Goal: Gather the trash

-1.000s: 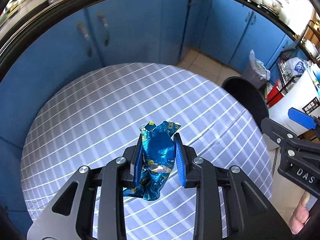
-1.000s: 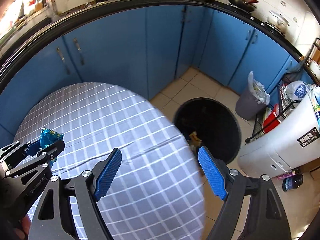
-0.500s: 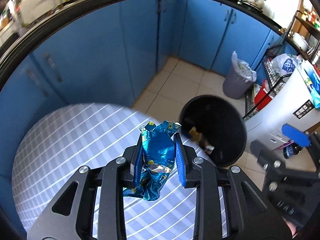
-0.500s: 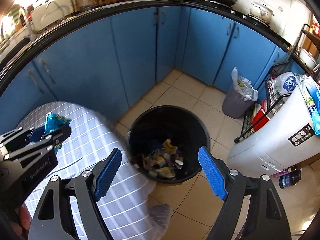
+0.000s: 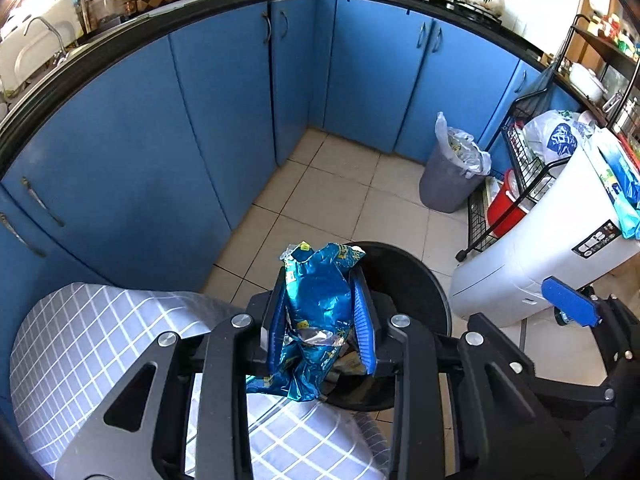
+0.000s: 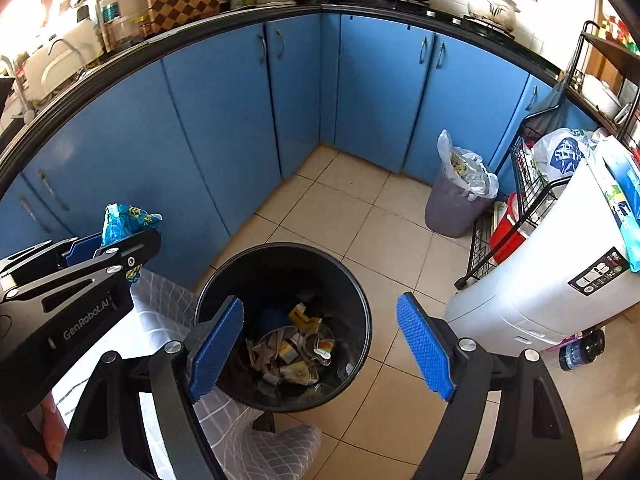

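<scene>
Over the table edge (image 5: 100, 320) where a second ago I saw only cloth, my left gripper (image 5: 322, 320) now reaches the black bin (image 6: 282, 280). Its jaws have just been opening a little, yet the blue pads still flank the crumpled wrapper (image 5: 316, 304), which hangs above the bin's rim. Further right, my right gripper (image 6: 320, 348) stands wide and empty over the trash inside.
</scene>
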Action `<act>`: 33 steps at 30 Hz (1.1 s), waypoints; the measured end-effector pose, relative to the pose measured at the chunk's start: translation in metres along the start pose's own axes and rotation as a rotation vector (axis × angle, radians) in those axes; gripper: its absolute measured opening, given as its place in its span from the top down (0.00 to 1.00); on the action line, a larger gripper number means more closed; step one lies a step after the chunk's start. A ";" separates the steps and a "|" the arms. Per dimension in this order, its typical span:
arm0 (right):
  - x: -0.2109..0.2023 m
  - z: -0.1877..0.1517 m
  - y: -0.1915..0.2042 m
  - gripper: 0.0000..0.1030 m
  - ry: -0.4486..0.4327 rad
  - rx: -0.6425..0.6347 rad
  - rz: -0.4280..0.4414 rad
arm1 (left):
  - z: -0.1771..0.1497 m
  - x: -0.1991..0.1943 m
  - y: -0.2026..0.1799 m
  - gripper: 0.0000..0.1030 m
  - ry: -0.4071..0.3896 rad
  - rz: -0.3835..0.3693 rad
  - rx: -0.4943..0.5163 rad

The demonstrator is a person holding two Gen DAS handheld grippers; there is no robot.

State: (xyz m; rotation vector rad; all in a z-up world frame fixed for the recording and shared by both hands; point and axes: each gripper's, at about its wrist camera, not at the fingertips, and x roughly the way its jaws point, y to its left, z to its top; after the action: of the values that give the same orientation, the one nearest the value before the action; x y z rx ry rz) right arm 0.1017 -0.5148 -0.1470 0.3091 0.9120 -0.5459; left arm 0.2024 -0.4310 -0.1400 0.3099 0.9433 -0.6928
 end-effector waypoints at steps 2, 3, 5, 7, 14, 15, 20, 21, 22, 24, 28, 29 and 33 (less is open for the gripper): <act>0.003 0.001 -0.004 0.25 -0.001 0.005 0.001 | 0.002 0.003 -0.002 0.61 -0.001 -0.003 -0.002; 0.004 0.002 -0.004 0.25 0.000 0.007 0.000 | 0.003 0.003 -0.003 0.41 -0.005 0.004 0.000; 0.007 0.002 -0.006 0.25 0.003 0.014 0.001 | 0.005 0.000 -0.004 0.27 -0.036 0.019 0.001; 0.008 0.002 -0.008 0.25 0.005 0.015 0.002 | 0.006 -0.001 -0.006 0.27 -0.042 0.014 0.005; 0.011 0.000 -0.006 0.25 0.012 0.013 0.004 | 0.004 0.003 -0.002 0.27 -0.025 0.027 0.001; 0.011 0.000 -0.005 0.25 0.012 0.011 0.005 | 0.003 0.003 -0.001 0.27 -0.022 0.028 -0.001; 0.009 -0.001 0.000 0.25 0.009 0.007 0.006 | 0.001 0.002 0.000 0.27 -0.018 0.036 -0.008; 0.008 -0.001 0.001 0.25 0.008 0.006 0.006 | 0.001 0.001 0.001 0.27 -0.019 0.036 -0.010; 0.008 0.000 0.001 0.25 0.007 0.006 0.006 | 0.000 0.000 0.002 0.27 -0.018 0.036 -0.013; 0.006 0.000 0.003 0.25 0.004 0.002 0.007 | -0.001 -0.002 0.004 0.26 -0.020 0.038 -0.017; 0.004 0.000 0.003 0.25 0.003 0.002 0.008 | -0.002 -0.006 0.006 0.15 -0.030 0.056 -0.026; 0.004 0.000 0.004 0.25 0.003 0.002 0.007 | -0.003 -0.007 0.007 0.13 -0.033 0.063 -0.032; 0.002 -0.001 0.004 0.25 0.002 0.008 0.008 | -0.004 -0.010 0.012 0.04 -0.033 0.075 -0.049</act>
State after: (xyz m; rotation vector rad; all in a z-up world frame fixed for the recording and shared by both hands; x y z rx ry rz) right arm 0.1046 -0.5113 -0.1485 0.3208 0.9106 -0.5420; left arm 0.2039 -0.4154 -0.1349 0.2884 0.9110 -0.6032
